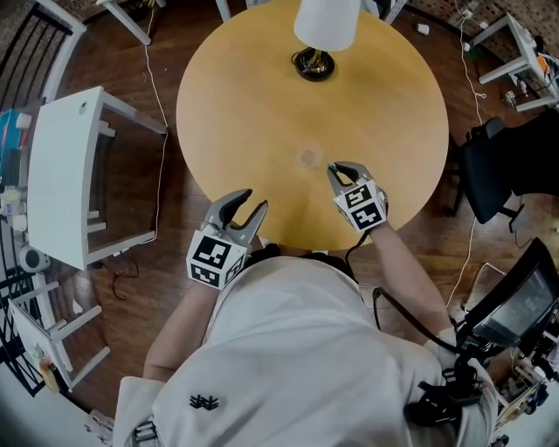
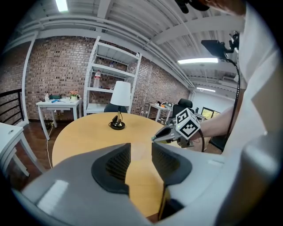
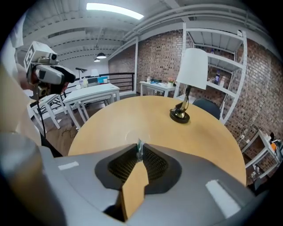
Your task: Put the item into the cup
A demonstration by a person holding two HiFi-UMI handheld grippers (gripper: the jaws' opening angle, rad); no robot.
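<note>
On the round wooden table [image 1: 262, 105] a faint round shape, seemingly a clear cup [image 1: 309, 157], stands just beyond my right gripper [image 1: 344, 168]. In the right gripper view the same pale ring [image 3: 132, 131] lies ahead of the jaws. The right gripper [image 3: 139, 152] is shut, and a thin teal sliver of an item [image 3: 139, 147] sticks up between its fingertips. My left gripper [image 1: 245, 209] hovers at the table's near edge, open with nothing between its pads [image 2: 116, 164]. From the left gripper view the right gripper [image 2: 164, 137] is seen over the tabletop.
A lamp with a white shade [image 1: 327, 22] and dark base [image 1: 313, 65] stands at the table's far side. A white side table [image 1: 61, 175] is on the left, a black chair [image 1: 493, 166] on the right. Cables run across the wooden floor.
</note>
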